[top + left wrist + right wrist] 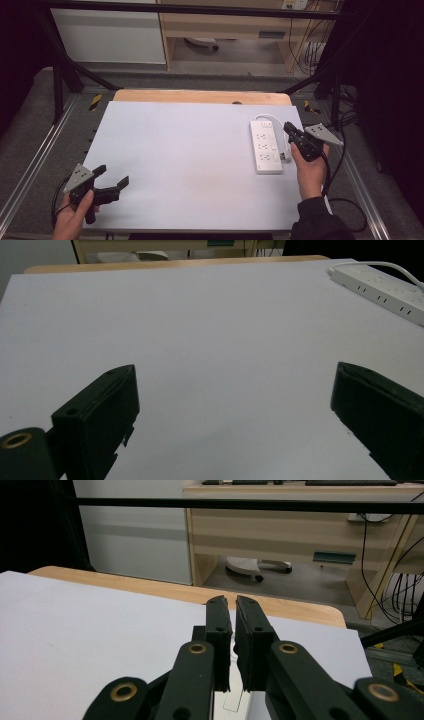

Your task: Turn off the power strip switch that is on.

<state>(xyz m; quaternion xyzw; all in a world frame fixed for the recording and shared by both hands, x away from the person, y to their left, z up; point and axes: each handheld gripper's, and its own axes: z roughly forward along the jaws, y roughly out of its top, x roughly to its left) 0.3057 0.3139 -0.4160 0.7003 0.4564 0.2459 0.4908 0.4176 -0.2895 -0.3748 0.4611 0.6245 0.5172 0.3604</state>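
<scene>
Jaws spread wide on the left gripper (111,180), idle over bare table (190,165) at 7 o'clock. Jaws nearly pressed together, empty, on the right gripper (291,131), poised beside the power strip (265,145) at 3 o'clock, likely ready to nudge or press. White cord (267,118) looping toward 12.

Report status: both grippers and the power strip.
Left gripper open, near table edge. Right gripper shut, empty, beside power strip. Nothing in the way.
</scene>
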